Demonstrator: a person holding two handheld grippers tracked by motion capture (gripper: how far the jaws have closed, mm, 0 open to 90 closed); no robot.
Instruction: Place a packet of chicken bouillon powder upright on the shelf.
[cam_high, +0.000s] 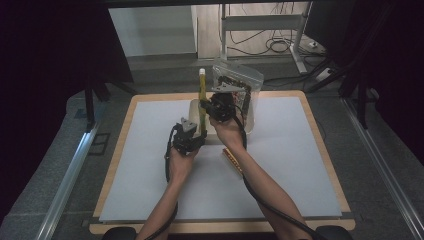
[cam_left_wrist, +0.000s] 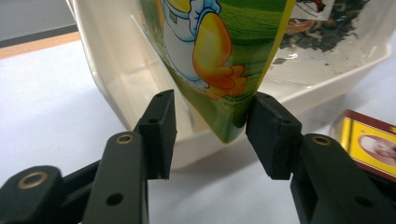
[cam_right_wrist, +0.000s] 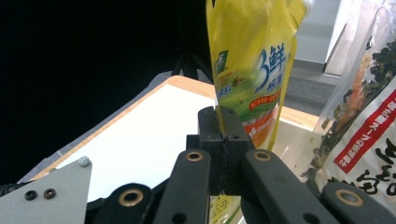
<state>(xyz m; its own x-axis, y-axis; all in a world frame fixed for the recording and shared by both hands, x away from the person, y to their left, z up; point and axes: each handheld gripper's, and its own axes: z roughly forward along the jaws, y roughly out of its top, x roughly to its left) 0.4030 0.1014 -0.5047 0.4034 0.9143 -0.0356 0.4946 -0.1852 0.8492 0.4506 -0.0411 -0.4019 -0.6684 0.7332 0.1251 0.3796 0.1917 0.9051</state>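
One white mat (cam_high: 150, 165), wood-edged table (cam_high: 320, 125), dark rm.

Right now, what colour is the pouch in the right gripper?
Yellow and green pouch; right gripper view.

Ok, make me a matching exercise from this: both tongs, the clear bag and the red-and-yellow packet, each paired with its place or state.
Things:
1. left tongs
2. right tongs
3. clear bag
4. red-and-yellow packet

Places or states:
A. lying flat on the table
B. shut on the yellow pouch
C. standing in the white tub
D. open, one jaw on either side of the pouch's bottom corner

Pairs: 1-D, 2-B, 3-C, 4-A
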